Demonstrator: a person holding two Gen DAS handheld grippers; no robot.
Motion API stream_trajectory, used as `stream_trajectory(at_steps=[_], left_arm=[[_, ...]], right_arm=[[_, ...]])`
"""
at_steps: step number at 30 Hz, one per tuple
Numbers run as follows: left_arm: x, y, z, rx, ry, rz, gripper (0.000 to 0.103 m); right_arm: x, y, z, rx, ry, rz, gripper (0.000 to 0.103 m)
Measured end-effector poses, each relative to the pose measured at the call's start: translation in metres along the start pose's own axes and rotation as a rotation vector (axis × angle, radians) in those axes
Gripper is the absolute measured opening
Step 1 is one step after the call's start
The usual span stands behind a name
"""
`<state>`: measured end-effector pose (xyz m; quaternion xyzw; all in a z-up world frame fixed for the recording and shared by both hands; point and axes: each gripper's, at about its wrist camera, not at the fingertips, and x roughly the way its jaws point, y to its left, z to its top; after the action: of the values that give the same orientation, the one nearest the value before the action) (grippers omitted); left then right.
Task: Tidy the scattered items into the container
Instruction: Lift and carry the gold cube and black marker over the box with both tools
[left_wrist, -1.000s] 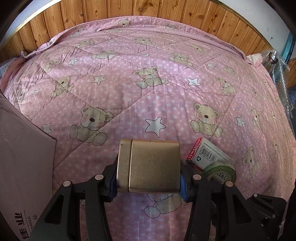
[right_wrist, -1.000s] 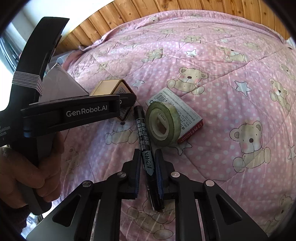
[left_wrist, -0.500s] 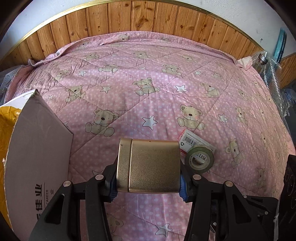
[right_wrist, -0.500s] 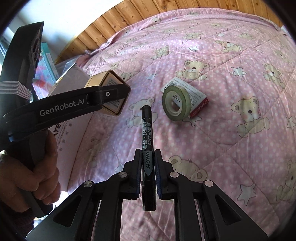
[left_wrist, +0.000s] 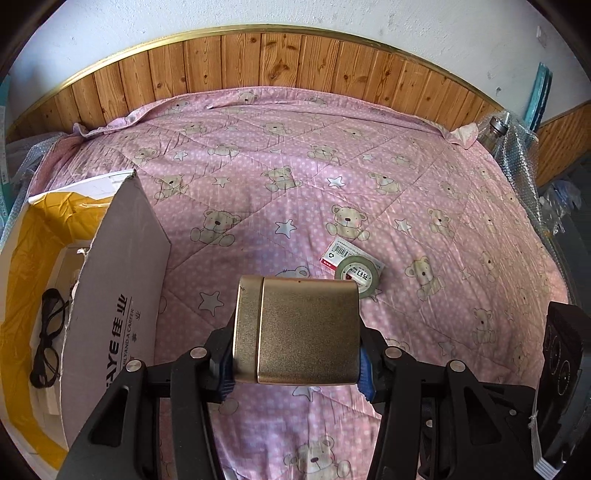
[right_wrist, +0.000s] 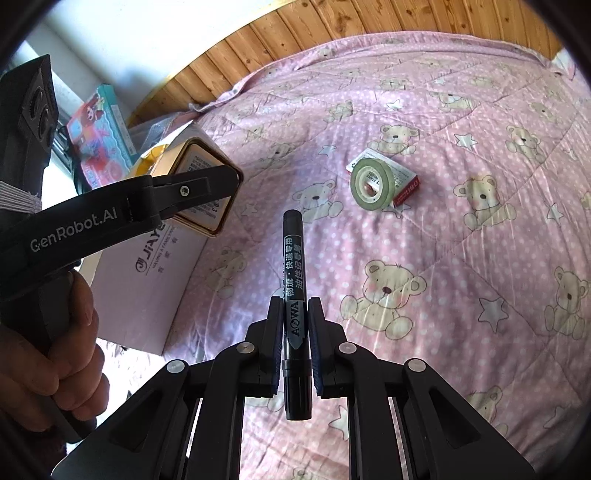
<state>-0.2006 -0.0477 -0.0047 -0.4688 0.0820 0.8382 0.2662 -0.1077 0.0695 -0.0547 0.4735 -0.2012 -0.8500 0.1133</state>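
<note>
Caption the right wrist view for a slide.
Right gripper clamps a black marker above the pink quilt; tape roll awaits.

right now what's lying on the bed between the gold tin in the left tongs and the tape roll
Nothing. In the right wrist view only bare pink bear-print quilt runs from the gold tin to the tape roll, which leans on a small red-edged box.

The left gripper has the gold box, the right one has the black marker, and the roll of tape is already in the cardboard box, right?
Not quite. The roll of tape is not in the cardboard box; the right wrist view shows it lying on the pink quilt, on a small red-and-white packet. The gold box and black marker are as you said.
</note>
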Motion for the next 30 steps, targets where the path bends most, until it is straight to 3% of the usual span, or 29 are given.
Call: stream_trajectory(at_steps=[30], left_arm=[[-0.131, -0.012, -0.071, -0.007, -0.137, -0.006, 0.052]], right_arm=[[-0.085, 0.069, -0.059, -0.091, -0.100, 0.021, 0.014]])
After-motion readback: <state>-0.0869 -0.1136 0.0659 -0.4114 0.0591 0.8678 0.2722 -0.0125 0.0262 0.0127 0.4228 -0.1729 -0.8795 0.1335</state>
